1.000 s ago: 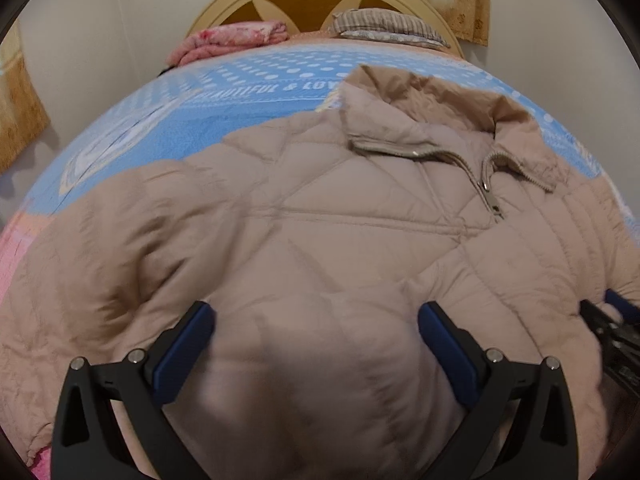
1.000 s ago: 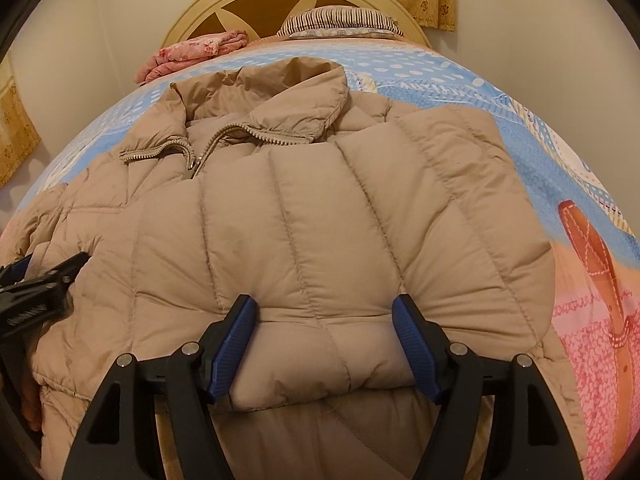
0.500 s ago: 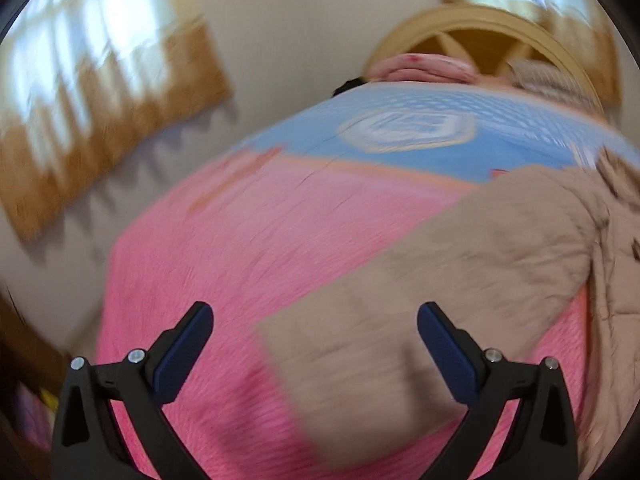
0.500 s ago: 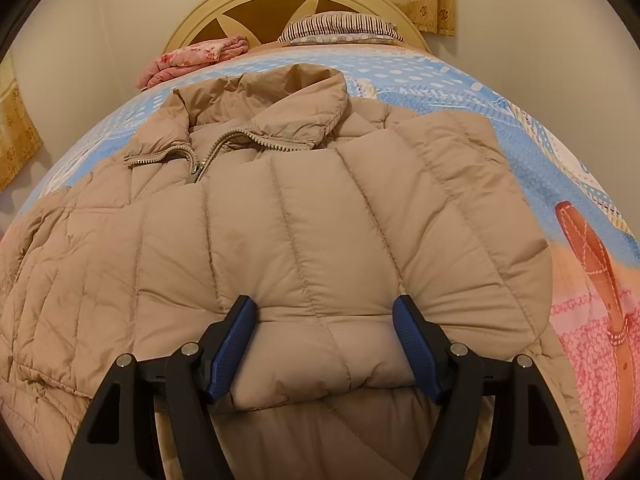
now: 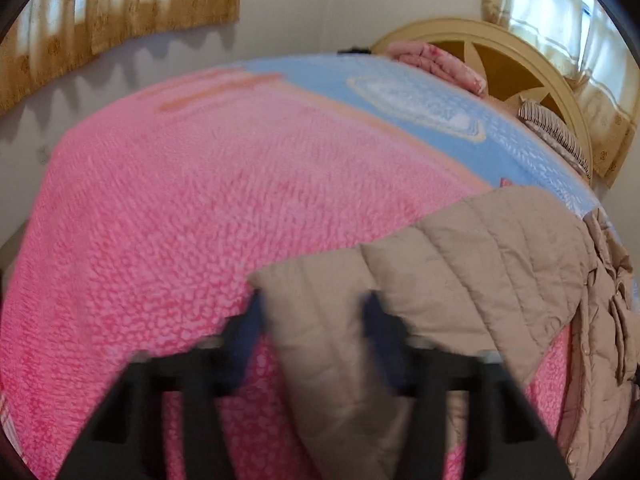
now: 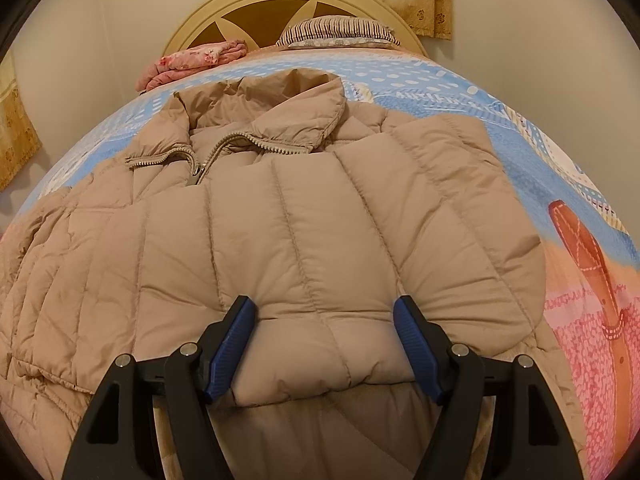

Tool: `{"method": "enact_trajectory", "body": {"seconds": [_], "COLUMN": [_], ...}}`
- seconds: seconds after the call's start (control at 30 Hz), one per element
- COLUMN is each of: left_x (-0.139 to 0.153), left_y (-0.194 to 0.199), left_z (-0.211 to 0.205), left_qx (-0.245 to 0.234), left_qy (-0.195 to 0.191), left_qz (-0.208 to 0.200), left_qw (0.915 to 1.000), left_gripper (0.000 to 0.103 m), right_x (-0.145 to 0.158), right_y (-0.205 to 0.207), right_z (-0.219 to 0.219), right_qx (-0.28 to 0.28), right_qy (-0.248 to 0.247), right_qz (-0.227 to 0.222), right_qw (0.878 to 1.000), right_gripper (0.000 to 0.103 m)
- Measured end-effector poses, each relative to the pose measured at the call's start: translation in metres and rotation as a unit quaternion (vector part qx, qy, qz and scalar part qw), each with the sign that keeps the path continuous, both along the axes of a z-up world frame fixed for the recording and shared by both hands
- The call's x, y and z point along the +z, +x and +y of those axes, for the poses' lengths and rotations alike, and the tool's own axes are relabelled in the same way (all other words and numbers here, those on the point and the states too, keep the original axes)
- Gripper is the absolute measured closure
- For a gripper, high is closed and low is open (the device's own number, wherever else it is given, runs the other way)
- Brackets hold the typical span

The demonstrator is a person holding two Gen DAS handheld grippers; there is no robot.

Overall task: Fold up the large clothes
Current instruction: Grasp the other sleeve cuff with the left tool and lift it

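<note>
A beige quilted jacket lies front up on the bed, zipper partly open at the collar. Its right sleeve is folded across the chest, and my right gripper is shut on the puffy cuff, which bulges between the blue pads. In the left wrist view the other sleeve stretches out over the pink blanket. My left gripper is at its cuff, jaws closing, and the blurred pads touch the fabric on both sides.
The bed has a blue and pink patterned cover. A cream headboard, a striped pillow and a folded pink quilt are at the far end. Curtains hang on the left wall.
My left gripper swung left off the jacket body to the outstretched sleeve's cuff and closed from wide open onto it. It left the right wrist view. The right gripper kept still.
</note>
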State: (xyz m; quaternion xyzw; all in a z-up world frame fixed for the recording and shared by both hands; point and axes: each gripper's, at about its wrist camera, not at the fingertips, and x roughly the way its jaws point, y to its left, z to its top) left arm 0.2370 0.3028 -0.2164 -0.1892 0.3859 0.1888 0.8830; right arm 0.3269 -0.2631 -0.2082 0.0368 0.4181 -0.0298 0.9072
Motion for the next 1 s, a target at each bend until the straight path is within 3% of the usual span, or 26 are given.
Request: {"method": "enact_trajectory", "body": {"seconds": [0.03, 0.13, 0.4, 0.53, 0.7, 1.0], "left_x": [0.003, 0.021, 0.097, 0.126, 0.167, 0.241], "left_y": [-0.004, -0.015, -0.028, -0.006, 0.008, 0.027], "left_z": [0.000, -0.009, -0.027, -0.025, -0.043, -0.119], "left_qx": [-0.002, -0.020, -0.072, -0.078, -0.114, -0.207], "left_qy": [-0.008, 0.000, 0.030, 0.046, 0.077, 0.072], "left_qz": [-0.010, -0.041, -0.123, -0.142, -0.173, -0.237], "left_qw": [0.9999, 0.9990, 0.9893, 0.9857, 0.9753, 0.9466], "left_gripper": [0.081, 0.088, 0.091, 0.091, 0.092, 0.092], "right_x": [0.000, 0.000, 0.000, 0.000, 0.001, 0.001], "right_y": [0.000, -0.001, 0.000, -0.001, -0.003, -0.003], "right_z": [-0.001, -0.001, 0.000, -0.001, -0.003, -0.004], "right_qx": [0.000, -0.001, -0.001, -0.001, 0.000, 0.000], "right_qy": [0.001, 0.004, 0.005, 0.008, 0.016, 0.022], "right_qz": [0.000, -0.001, -0.002, -0.004, -0.007, -0.009], "right_qw": [1.000, 1.000, 1.000, 1.000, 1.000, 1.000], "right_gripper": [0.030, 0.030, 0.029, 0.029, 0.029, 0.029]}}
